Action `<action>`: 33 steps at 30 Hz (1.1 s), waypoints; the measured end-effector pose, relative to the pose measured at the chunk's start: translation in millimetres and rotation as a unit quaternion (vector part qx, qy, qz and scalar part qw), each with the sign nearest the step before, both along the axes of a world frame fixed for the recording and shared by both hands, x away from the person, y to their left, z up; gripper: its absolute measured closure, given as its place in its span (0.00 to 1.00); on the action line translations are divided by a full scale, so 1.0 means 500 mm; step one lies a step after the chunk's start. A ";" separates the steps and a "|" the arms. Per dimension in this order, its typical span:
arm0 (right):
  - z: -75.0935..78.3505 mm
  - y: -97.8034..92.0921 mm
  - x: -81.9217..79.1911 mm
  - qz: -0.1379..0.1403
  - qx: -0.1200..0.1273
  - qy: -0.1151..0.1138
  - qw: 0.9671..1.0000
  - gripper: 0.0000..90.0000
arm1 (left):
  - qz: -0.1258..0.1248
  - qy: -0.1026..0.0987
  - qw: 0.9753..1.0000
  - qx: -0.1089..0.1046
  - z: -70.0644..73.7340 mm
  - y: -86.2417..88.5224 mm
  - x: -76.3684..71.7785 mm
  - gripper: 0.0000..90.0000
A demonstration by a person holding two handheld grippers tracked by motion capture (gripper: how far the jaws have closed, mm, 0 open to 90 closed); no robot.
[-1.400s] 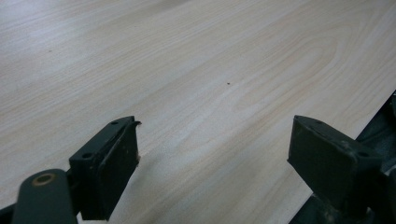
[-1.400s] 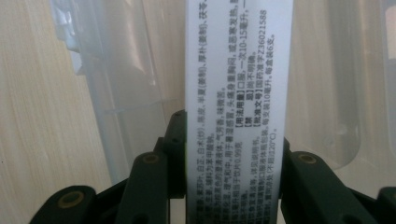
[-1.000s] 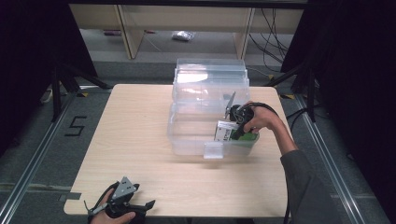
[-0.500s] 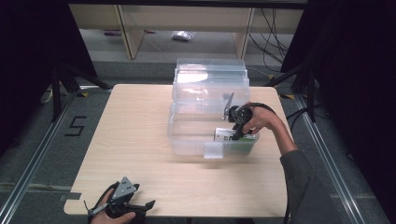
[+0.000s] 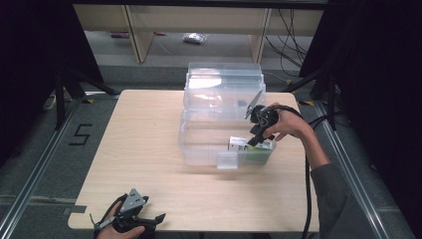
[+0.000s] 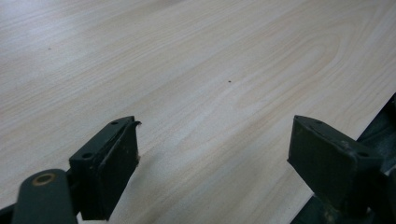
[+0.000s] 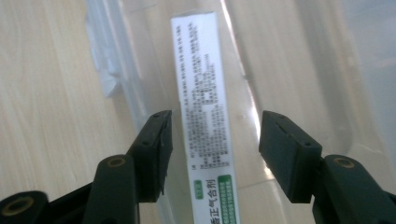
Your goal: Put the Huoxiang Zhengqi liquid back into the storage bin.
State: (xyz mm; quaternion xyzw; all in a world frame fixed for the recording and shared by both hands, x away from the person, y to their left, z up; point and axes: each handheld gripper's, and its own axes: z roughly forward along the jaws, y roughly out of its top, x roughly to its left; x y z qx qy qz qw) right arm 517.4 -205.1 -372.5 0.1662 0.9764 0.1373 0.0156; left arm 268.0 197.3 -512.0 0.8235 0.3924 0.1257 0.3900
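Inside the clear bin (image 5: pixel 199 149), the box (image 7: pixel 205 121) lies lengthwise between the right gripper (image 7: pixel 212 154)'s spread fingers.

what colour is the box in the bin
White with a green end; the box shows best in the right gripper view.

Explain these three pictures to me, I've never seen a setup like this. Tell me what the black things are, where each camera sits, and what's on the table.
No robot here: a person holds a pair of hand-worked tongs in each hand.

The high view looks down on a wooden table from above the person's side. A clear plastic bin stands on it with its lid open. The right tongs reach into the bin over a white and green box. The left tongs rest at the near edge of the table.

The other two pictures come from cameras riding on the tongs. The left gripper view shows its two black jaws spread over bare wood. The right gripper view shows its jaws open on either side of the box, not touching it. Nothing is held.
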 end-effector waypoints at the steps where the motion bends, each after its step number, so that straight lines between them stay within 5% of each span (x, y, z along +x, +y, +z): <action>1: 0.003 -0.002 0.002 0.006 0.008 -0.014 1.000 0.50 | -0.001 -0.001 1.000 0.001 0.000 0.000 0.000 0.17; 2: 0.009 -0.004 -0.006 -0.022 0.005 -0.010 1.000 0.50 | 0.001 -0.001 1.000 -0.001 0.000 0.000 0.000 0.17; 12: 0.038 -0.008 -0.045 -0.049 0.032 -0.050 0.997 0.48 | 0.000 -0.003 1.000 0.001 0.001 0.002 0.001 0.17; 14: 0.043 -0.008 -0.065 -0.080 0.055 -0.079 0.992 0.48 | 0.000 -0.002 1.000 0.001 0.001 0.002 0.000 0.17; 21: 0.040 -0.011 -0.100 -0.093 0.090 -0.085 0.988 0.47 | 0.001 -0.004 1.000 0.000 0.000 0.002 0.001 0.17; 30: 0.034 -0.018 -0.152 -0.121 0.150 -0.120 0.974 0.42 | 0.003 -0.006 1.000 -0.002 0.000 0.002 0.001 0.17; 33: 0.029 -0.015 -0.167 -0.130 0.150 -0.117 0.973 0.41 | 0.007 -0.007 1.000 -0.004 0.001 0.002 0.000 0.17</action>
